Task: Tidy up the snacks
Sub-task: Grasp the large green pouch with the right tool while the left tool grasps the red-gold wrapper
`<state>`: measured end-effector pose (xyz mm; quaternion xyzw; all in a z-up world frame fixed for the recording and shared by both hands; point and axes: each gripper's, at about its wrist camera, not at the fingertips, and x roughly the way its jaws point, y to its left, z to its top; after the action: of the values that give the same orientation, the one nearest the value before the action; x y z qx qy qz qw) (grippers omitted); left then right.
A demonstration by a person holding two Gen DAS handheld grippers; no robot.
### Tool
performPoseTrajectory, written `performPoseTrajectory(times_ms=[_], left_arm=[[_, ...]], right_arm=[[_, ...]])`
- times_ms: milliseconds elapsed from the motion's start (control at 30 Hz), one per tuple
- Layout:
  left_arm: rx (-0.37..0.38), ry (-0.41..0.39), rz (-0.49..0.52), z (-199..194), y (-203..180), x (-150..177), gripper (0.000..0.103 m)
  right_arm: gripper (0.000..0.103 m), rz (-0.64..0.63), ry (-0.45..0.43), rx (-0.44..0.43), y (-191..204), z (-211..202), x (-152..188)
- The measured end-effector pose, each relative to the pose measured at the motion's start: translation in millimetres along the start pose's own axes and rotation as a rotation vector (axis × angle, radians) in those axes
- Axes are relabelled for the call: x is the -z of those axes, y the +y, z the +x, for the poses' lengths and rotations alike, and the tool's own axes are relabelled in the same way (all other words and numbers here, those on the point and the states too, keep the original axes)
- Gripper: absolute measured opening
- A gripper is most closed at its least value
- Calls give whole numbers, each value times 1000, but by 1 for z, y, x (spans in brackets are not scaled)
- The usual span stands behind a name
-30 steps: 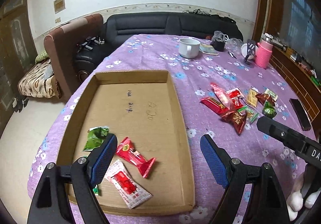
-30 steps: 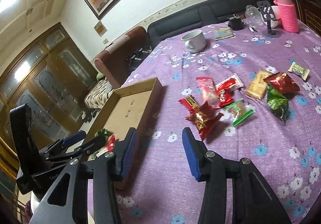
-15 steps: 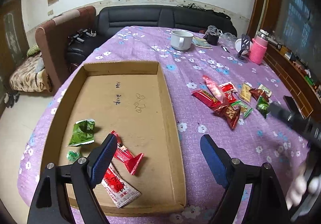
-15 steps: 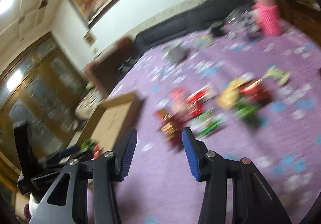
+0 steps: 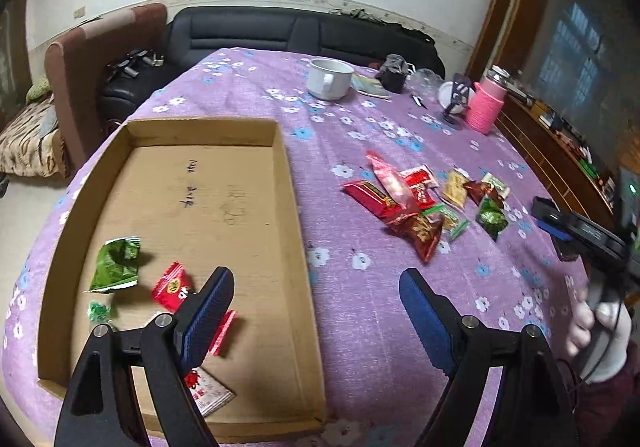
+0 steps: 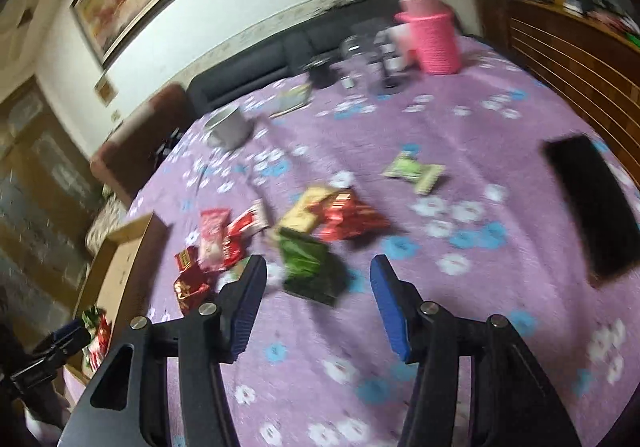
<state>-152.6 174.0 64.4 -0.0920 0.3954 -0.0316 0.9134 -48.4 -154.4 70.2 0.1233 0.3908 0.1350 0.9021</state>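
Opening its jaws, the right gripper [image 6: 318,287] now hangs over the loose snacks [image 6: 288,235] on the purple tablecloth [image 6: 460,299], and nothing is between its fingers. One second ago it was nearer to the cardboard tray [image 5: 280,175] with narrower jaws; now the tray is far on the left of its view and a green packet [image 6: 306,267] lies just in front of the fingers. I judge that this packet is the next snack to be picked.

The left gripper [image 5: 316,311] is wide open and empty, above the near right wall of the tray. It has hardly moved, but it turned a little, so the tray looks more to the left than before. Inside the tray, near its front left corner, four snacks lie as before: a green packet [image 5: 116,267], a small green candy [image 5: 100,311], a red candy [image 5: 172,287] and a red-white packet [image 5: 210,395]. The bigger pile [image 5: 424,203] waits to the right of the tray.
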Motion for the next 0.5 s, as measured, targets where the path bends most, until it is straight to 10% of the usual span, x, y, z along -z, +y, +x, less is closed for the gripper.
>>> performPoseTrajectory(times_ms=[267,500], left_arm=[[6,14,-9,-1,-5,-3,88],[25,43,14,10,-22,-4,88]], right_arm=[[57,-193,86,60,36,49,4],[34,-221,55,73,32,52,7]])
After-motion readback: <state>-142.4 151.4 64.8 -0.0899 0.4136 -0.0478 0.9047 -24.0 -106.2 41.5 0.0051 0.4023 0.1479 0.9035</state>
